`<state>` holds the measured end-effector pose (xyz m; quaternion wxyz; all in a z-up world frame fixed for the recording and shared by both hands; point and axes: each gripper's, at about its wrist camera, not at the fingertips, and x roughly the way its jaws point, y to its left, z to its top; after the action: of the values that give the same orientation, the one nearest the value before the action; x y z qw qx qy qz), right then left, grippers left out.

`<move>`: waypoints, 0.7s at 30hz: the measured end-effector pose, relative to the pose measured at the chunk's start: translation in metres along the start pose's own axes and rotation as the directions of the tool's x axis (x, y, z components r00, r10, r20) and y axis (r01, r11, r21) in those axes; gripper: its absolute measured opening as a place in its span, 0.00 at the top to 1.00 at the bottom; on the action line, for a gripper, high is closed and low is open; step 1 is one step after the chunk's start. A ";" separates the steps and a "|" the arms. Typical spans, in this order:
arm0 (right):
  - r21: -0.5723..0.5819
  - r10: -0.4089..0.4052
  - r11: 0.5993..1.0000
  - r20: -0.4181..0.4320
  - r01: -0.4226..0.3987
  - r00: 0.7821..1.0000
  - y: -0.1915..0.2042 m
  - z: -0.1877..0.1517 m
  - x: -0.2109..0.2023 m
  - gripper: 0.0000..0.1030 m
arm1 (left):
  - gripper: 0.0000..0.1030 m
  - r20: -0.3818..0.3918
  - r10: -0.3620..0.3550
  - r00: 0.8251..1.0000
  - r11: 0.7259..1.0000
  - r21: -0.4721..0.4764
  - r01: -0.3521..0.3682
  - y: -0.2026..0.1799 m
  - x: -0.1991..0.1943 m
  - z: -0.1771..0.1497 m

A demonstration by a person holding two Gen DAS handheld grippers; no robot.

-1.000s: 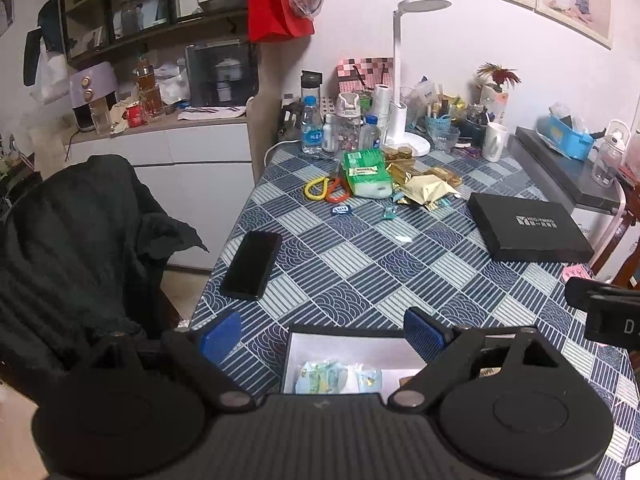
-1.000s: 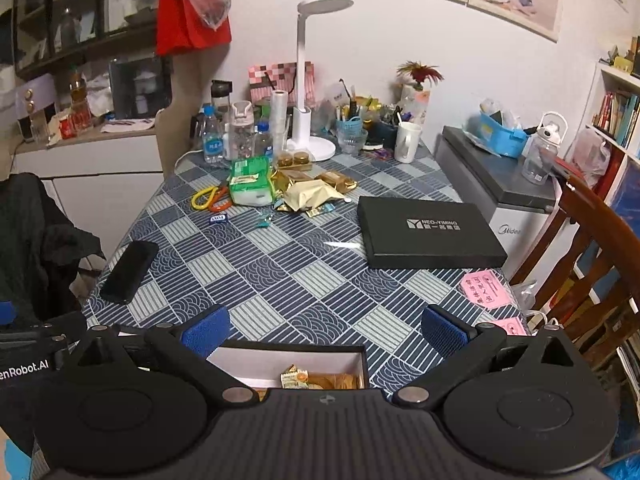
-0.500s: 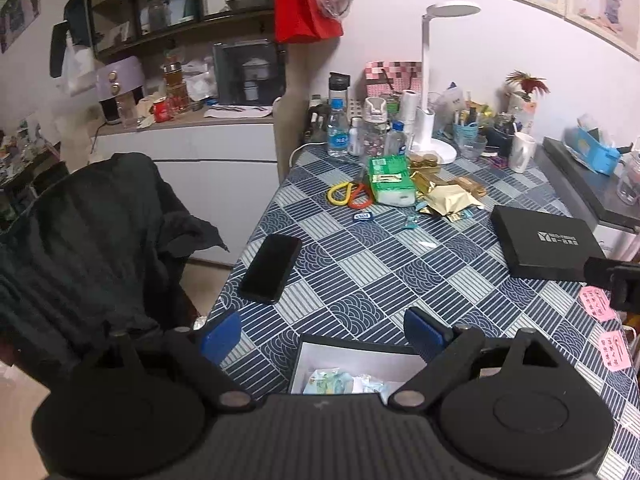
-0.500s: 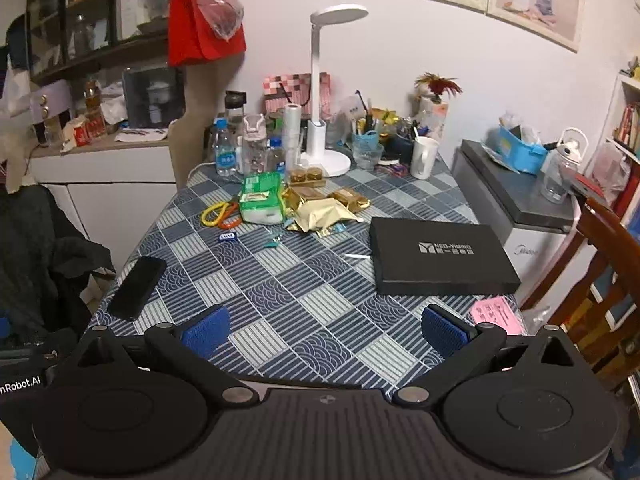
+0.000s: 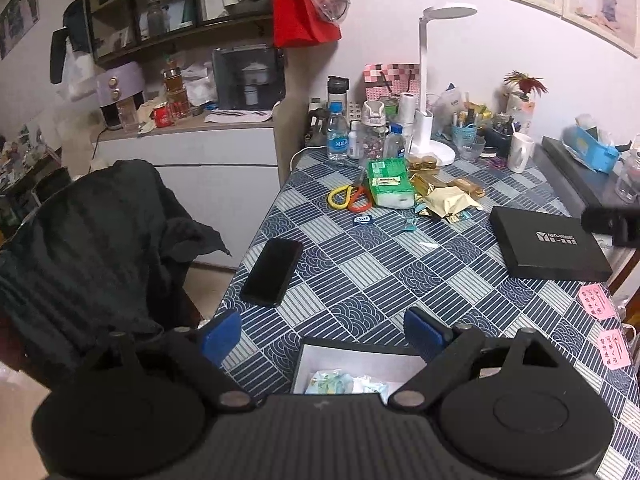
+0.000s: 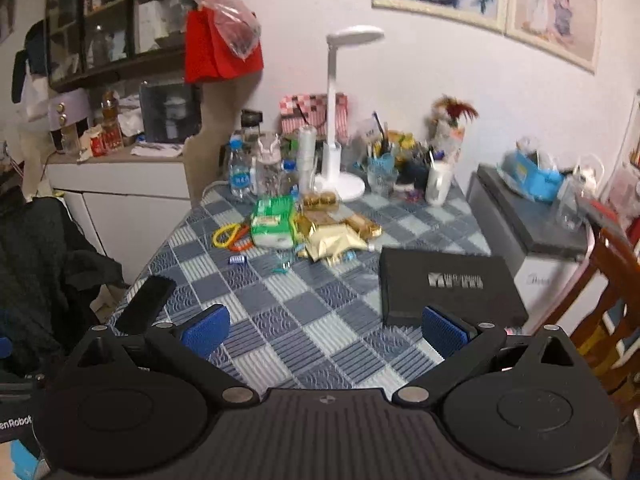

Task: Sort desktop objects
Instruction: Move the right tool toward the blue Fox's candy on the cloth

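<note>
Black phone (image 5: 272,272) lay flat near table (image 5: 360,280) left edge, long axis running toward lamp (image 5: 430,80), well left of black box (image 5: 548,244). Left gripper (image 5: 322,334) and right gripper (image 6: 324,326) spread wide, empty, above table.

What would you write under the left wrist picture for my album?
Open left tongs hover over an open box of packets, with a black phone and snack clutter ahead on the checked table.
</note>
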<state>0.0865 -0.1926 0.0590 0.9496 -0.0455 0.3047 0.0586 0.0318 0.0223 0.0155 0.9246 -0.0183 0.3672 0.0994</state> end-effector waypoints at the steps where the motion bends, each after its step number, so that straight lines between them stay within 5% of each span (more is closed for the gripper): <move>1: -0.007 0.002 1.000 0.021 -0.002 1.000 0.003 0.002 -0.001 0.00 | 0.00 0.002 -0.004 1.000 1.000 0.000 0.004 0.004 0.000 0.000; 4: -0.003 0.007 1.000 0.062 -0.006 0.998 0.011 0.012 0.002 0.00 | 0.00 0.016 -0.008 1.000 1.000 -0.004 0.008 0.019 0.002 0.000; 21: 0.171 0.160 0.975 -0.089 -0.143 0.983 0.054 0.091 0.131 0.00 | 0.00 -0.019 0.013 1.000 1.000 0.003 -0.013 0.074 0.038 -0.014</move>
<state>0.2372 -0.1171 0.0530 0.9259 0.0533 0.3594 0.1031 0.0342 0.0996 -0.0177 0.9204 -0.0158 0.3764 0.1046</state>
